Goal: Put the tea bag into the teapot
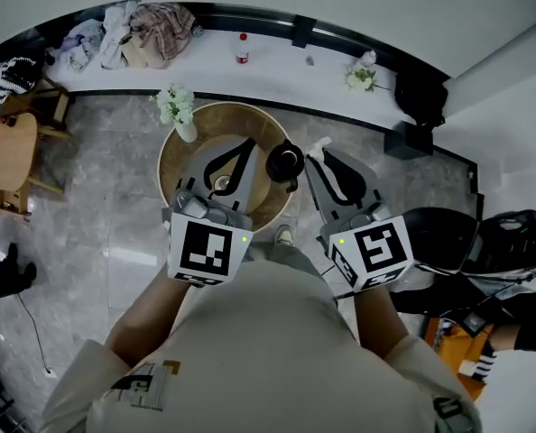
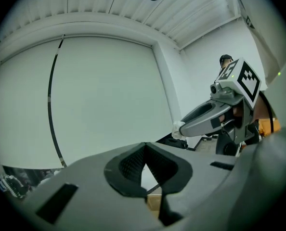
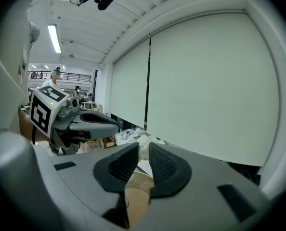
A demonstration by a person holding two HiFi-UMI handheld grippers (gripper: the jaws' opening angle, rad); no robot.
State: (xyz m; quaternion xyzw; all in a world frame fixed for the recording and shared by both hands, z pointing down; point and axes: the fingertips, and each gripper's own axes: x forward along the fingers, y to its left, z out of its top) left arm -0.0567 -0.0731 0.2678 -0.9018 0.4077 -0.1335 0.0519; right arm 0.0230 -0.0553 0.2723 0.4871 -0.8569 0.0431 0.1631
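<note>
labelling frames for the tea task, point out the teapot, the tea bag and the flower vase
teapot (image 1: 284, 162): head view, on the top of its black body
tea bag (image 1: 317, 148): head view, on the white bit showing past the jaws
flower vase (image 1: 186, 132): head view, on the white vase body

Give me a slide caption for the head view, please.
Right gripper holds a tea bag near the black teapot on the round wooden table.

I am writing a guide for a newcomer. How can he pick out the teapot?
Look at the round wooden table on the grey floor. The teapot stands at its right edge. It is black and glossy, whereas the vase at the left edge holds white flowers.
</note>
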